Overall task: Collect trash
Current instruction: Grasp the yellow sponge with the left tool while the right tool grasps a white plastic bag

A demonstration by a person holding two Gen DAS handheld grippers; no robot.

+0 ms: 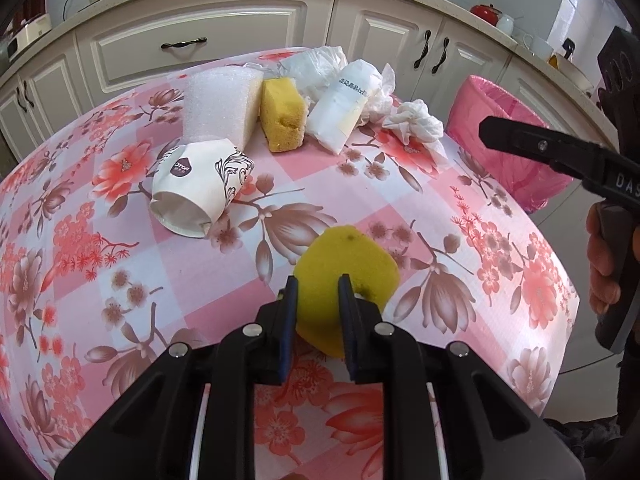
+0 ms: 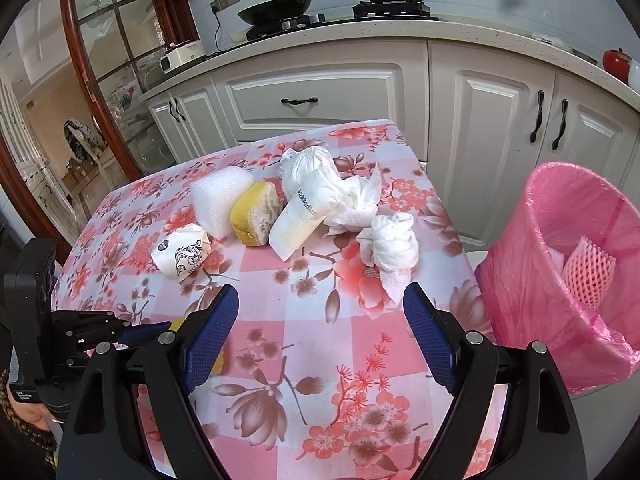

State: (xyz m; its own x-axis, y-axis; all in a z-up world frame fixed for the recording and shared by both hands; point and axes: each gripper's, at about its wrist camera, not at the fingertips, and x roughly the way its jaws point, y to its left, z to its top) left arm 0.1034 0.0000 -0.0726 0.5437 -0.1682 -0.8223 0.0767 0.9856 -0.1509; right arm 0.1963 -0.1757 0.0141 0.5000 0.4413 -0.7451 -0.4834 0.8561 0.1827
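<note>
The left gripper [image 1: 318, 292] is clamped on a yellow peel [image 1: 347, 258] just above the table [image 1: 500, 256]. The right gripper [image 2: 320, 320] hovers with fingers wide apart, holding nothing. Beyond them lie a paper cup [image 1: 198, 190], white foam [image 1: 218, 106], a sponge [image 1: 283, 116] and crumpled tissues [image 2: 390, 246]. The pink-lined bin [image 2: 560, 264] beside the table holds only a foam net (so most collecting seems left).
</note>
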